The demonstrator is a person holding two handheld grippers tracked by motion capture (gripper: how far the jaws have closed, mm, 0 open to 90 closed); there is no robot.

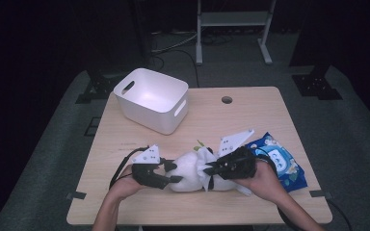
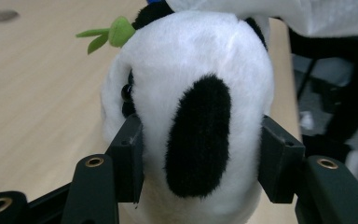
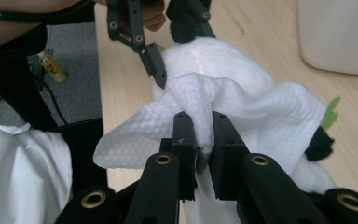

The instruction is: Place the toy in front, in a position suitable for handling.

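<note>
We hold a toy panda (image 1: 189, 169) on the bench (image 1: 250, 110), near our edge of it. It lies on its side, with its long way running across from left to right. Our left tool (image 1: 172, 172) is at the left end of the panda. Its two black jaws squeeze the panda's white head from both sides, one on each cheek, and we see a black ear patch (image 2: 198, 135) right between them. Our right tool (image 1: 211, 169) is at the other side and sits just on top of the panda. Its jaws are pressed together on a fold of a white wet wipe (image 3: 242, 109), which drapes over the panda's fur.

So the panda lies just under the wipe, and the left tool keeps it from sliding. We think the next move is a rub along the panda's long way, toward the left tool.

A white bin (image 1: 151, 98) stands farther back, and a blue pack of wipes (image 1: 282, 161) lies at the right.
</note>
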